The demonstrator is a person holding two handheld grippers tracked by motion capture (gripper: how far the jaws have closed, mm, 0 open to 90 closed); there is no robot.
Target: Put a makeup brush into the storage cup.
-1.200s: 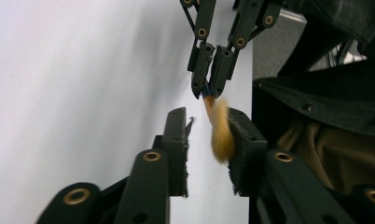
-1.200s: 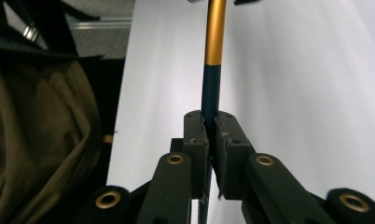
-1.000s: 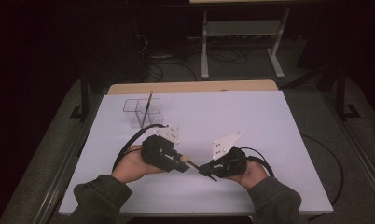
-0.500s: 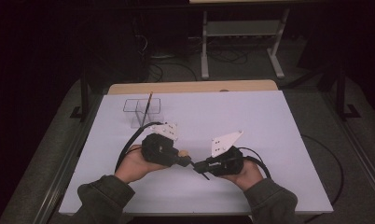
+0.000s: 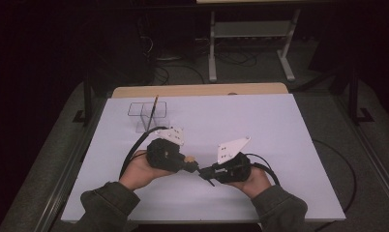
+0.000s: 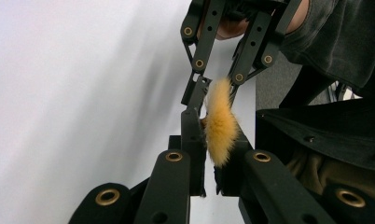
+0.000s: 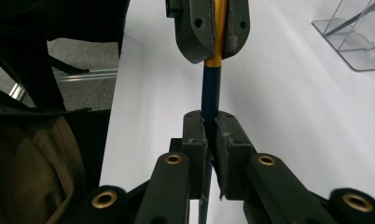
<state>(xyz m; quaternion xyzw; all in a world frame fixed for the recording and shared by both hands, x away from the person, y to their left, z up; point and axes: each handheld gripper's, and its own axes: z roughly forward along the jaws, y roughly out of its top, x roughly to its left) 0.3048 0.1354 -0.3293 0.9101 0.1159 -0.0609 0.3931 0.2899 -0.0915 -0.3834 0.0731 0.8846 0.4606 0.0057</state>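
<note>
Here both the left gripper [image 5: 195,166] and right gripper [image 5: 205,172] clamp one brush [image 7: 211,91] spanning between them.

1. left hand [image 5: 140,169] holds the left gripper [image 5: 193,166], angled right, fingers closed on a brush.
2. right hand [image 5: 253,181] holds the right gripper [image 5: 205,172], pointing left, fingers clamped on the same brush.
3. both gripper tips nearly meet, forearms low.

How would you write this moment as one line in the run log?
left claw: shut on brush | right claw: shut on brush | brush: bridging both claws above table | organizer: far left, one stick inside
</note>
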